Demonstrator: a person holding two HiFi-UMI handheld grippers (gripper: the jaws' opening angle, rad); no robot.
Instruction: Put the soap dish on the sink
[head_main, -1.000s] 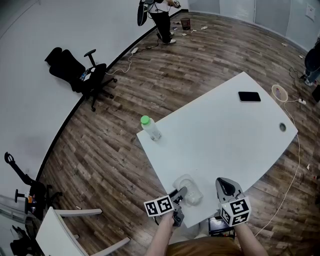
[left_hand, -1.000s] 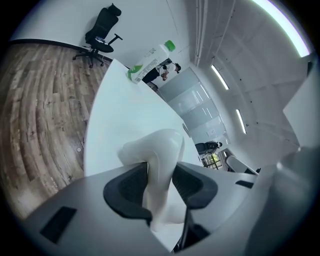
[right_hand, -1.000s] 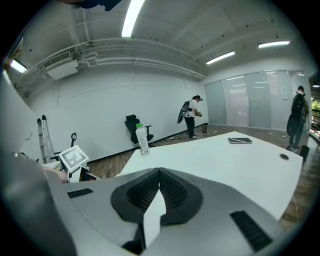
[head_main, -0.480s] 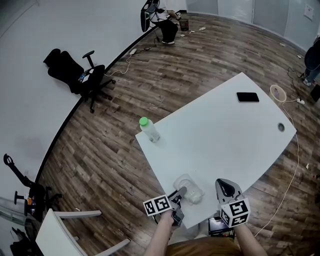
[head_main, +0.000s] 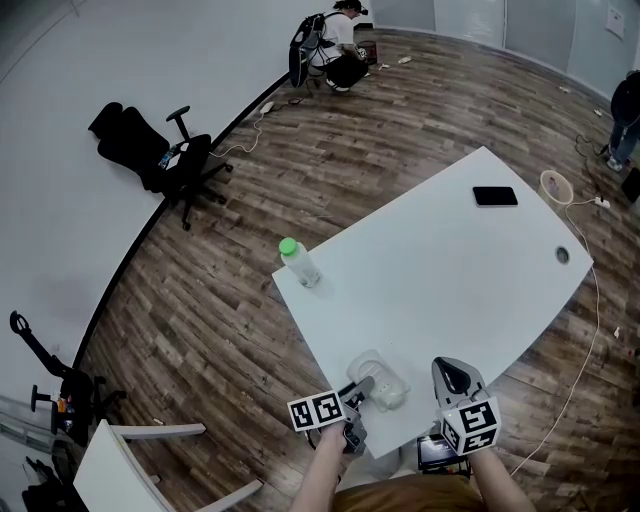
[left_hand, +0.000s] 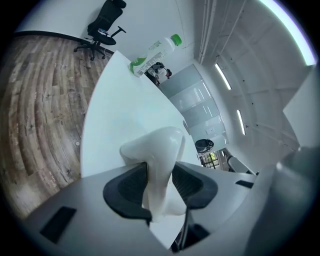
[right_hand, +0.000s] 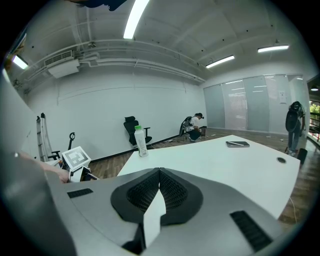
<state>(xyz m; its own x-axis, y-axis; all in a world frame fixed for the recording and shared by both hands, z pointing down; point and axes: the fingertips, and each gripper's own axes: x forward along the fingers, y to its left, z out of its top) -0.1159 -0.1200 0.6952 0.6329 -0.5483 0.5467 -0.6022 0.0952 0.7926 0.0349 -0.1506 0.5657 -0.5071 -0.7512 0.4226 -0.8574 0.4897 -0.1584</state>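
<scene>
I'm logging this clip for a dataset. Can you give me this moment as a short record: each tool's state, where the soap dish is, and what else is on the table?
left tool: shut on the soap dish, one pad on each side of its white wall
right tool: jaws together, nothing between them
soap dish place: at the near edge of the white table, in front of the person
other things on table: bottle with green cap near the left corner; dark phone on the far side
beyond table: black office chair on the wood floor
</scene>
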